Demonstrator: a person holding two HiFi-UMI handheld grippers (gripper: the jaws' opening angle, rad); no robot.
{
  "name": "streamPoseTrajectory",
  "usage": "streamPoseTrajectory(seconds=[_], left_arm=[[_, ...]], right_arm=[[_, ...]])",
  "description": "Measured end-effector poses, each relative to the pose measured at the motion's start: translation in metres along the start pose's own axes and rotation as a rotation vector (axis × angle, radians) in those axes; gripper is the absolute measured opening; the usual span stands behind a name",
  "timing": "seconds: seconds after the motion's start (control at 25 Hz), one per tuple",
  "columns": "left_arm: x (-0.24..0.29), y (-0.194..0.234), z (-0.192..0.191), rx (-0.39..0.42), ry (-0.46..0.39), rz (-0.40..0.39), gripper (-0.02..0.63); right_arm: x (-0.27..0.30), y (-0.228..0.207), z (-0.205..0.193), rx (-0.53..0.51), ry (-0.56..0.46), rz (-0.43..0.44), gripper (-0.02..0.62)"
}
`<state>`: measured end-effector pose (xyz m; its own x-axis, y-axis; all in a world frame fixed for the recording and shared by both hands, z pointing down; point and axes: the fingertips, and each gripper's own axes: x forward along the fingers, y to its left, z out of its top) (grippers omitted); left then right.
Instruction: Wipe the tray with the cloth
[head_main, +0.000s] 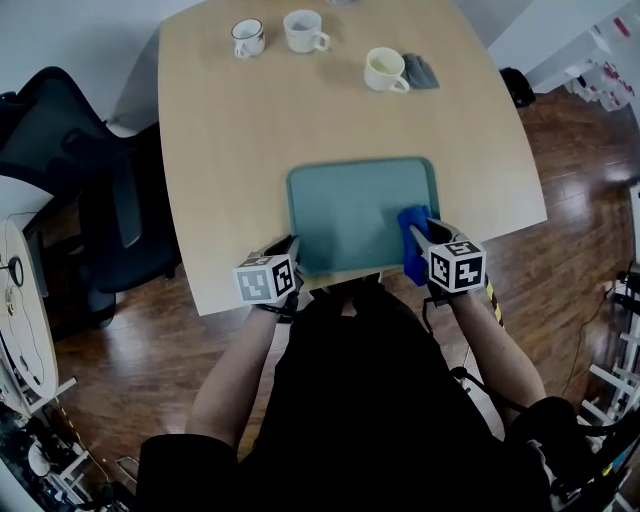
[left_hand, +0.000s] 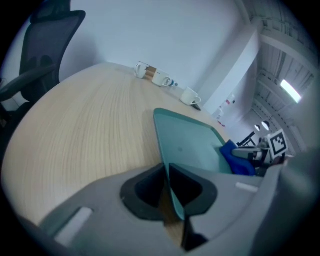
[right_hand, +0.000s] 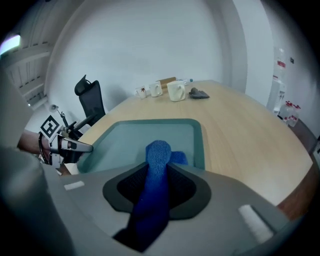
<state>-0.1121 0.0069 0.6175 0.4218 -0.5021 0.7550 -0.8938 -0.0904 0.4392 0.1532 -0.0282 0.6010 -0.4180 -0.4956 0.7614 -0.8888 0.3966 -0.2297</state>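
Observation:
A teal tray (head_main: 350, 215) lies on the wooden table near its front edge. My left gripper (head_main: 293, 248) is at the tray's near left corner, and in the left gripper view the tray's (left_hand: 187, 142) thin rim runs between the jaws of my left gripper (left_hand: 167, 172), which are shut on it. At the tray's near right corner, my right gripper (head_main: 420, 235) is shut on a blue cloth (head_main: 412, 235). In the right gripper view the cloth (right_hand: 157, 160) sticks out of my right gripper (right_hand: 157, 172) and its end rests on the tray (right_hand: 145, 137). The cloth (left_hand: 237, 159) also shows in the left gripper view.
Three mugs (head_main: 247, 37) (head_main: 304, 30) (head_main: 385, 69) stand at the far end of the table, with a small grey object (head_main: 421, 71) beside the right one. A black office chair (head_main: 110, 200) stands left of the table. The table's front edge (head_main: 400, 278) runs just below the tray.

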Motion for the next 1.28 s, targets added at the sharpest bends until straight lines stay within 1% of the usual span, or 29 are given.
streamPoseTrajectory(seconds=[0.12, 0.2, 0.32, 0.48, 0.56, 0.64, 0.72, 0.8, 0.88, 0.92, 1.0, 1.16, 1.28], left_arm=[[0.0, 0.0, 0.0, 0.001, -0.002, 0.003, 0.035], [0.0, 0.0, -0.001, 0.005, -0.005, 0.009, 0.035], [0.0, -0.001, -0.001, 0.01, -0.008, 0.015, 0.035], [0.0, -0.003, -0.001, 0.003, -0.005, 0.011, 0.035], [0.0, -0.003, 0.0, -0.002, -0.002, 0.004, 0.035], [0.001, -0.004, 0.001, -0.013, 0.0, -0.006, 0.035], [0.002, -0.002, 0.0, -0.043, 0.003, -0.026, 0.035], [0.004, -0.003, -0.002, -0.081, 0.009, -0.064, 0.032], [0.005, -0.003, -0.004, -0.102, 0.019, -0.09, 0.032], [0.005, -0.003, -0.004, -0.107, 0.023, -0.095, 0.032], [0.005, -0.004, -0.005, -0.112, 0.028, -0.1, 0.032], [0.006, -0.004, -0.005, -0.12, 0.032, -0.108, 0.032], [0.006, -0.005, -0.006, -0.118, 0.032, -0.104, 0.032]], right_arm=[[0.009, 0.02, 0.005, -0.01, -0.053, -0.05, 0.114], [0.019, 0.042, 0.009, -0.01, -0.074, -0.05, 0.114], [0.036, 0.087, 0.015, -0.036, -0.083, -0.017, 0.114], [0.054, 0.156, 0.024, -0.039, -0.108, 0.073, 0.114], [0.064, 0.182, 0.031, -0.005, -0.126, 0.118, 0.114], [0.074, 0.198, 0.038, 0.059, -0.14, 0.152, 0.114], [0.083, 0.204, 0.044, 0.139, -0.149, 0.178, 0.114], [0.089, 0.206, 0.047, 0.206, -0.149, 0.206, 0.114], [0.091, 0.205, 0.048, 0.233, -0.133, 0.232, 0.114], [0.091, 0.204, 0.048, 0.227, -0.119, 0.242, 0.114], [0.092, 0.197, 0.047, 0.17, -0.085, 0.244, 0.112], [0.098, 0.171, 0.056, -0.014, -0.022, 0.214, 0.114], [0.109, 0.152, 0.076, -0.144, 0.013, 0.184, 0.114]])
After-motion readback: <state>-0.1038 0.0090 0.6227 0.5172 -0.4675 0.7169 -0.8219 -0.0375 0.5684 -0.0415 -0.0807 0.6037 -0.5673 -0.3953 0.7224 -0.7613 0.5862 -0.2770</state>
